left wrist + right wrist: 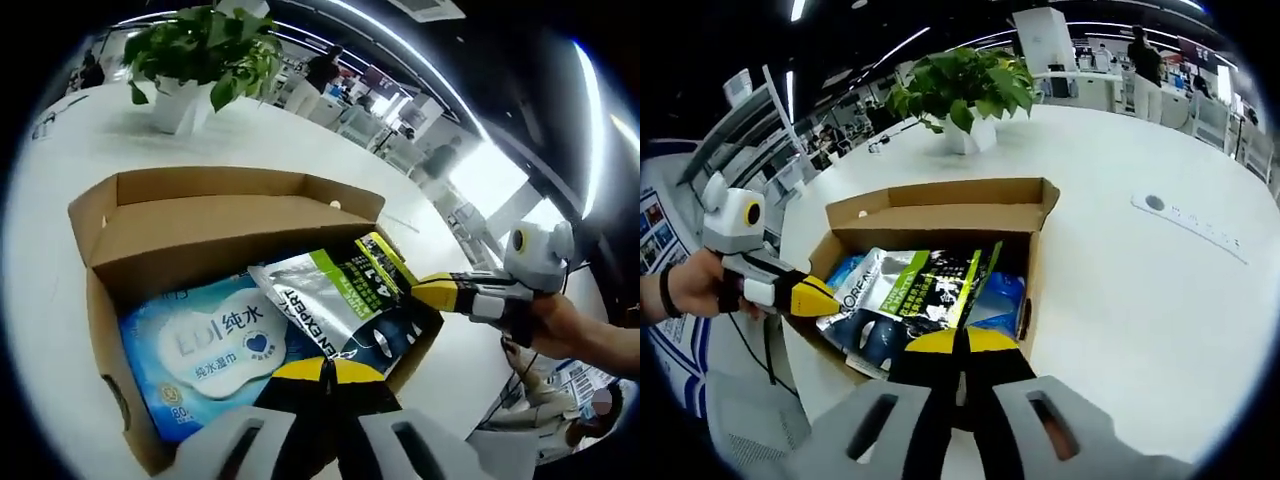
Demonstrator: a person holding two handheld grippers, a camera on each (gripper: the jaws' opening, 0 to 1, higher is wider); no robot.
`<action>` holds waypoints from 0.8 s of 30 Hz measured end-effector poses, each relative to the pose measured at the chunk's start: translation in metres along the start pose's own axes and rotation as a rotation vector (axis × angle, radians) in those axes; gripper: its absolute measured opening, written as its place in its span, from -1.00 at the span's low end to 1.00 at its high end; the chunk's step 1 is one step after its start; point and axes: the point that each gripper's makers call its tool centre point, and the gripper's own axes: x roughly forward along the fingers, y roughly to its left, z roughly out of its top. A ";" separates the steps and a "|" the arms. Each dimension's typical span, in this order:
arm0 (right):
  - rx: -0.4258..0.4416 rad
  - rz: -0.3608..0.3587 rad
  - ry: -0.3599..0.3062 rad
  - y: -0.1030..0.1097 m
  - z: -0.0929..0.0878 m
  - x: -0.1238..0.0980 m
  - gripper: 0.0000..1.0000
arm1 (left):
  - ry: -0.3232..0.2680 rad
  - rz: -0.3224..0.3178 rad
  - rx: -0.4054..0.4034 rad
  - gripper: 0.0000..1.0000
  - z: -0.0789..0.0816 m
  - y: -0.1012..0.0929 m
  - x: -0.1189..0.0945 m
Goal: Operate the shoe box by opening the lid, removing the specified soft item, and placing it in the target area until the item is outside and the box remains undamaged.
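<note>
Left gripper point(325, 372) clenched at bottom centre over open shoe box point(200, 225), right gripper point(425, 290) clenched at right by silver-green soft pouch point(335, 300) lying in box beside blue wipes pack point(215, 345).

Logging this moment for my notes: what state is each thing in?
Shoe box: lid open, flap standing up.
Wipes pack: lying flat inside the box.
Sachet: in the box, tilted up.
Left claw: shut, empty.
Right claw: shut, empty.
Potted plant: upright on the table.
</note>
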 end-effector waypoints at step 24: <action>0.077 -0.088 -0.075 -0.049 -0.008 -0.060 -1.00 | 0.000 -0.076 0.097 -1.00 0.030 -0.063 0.032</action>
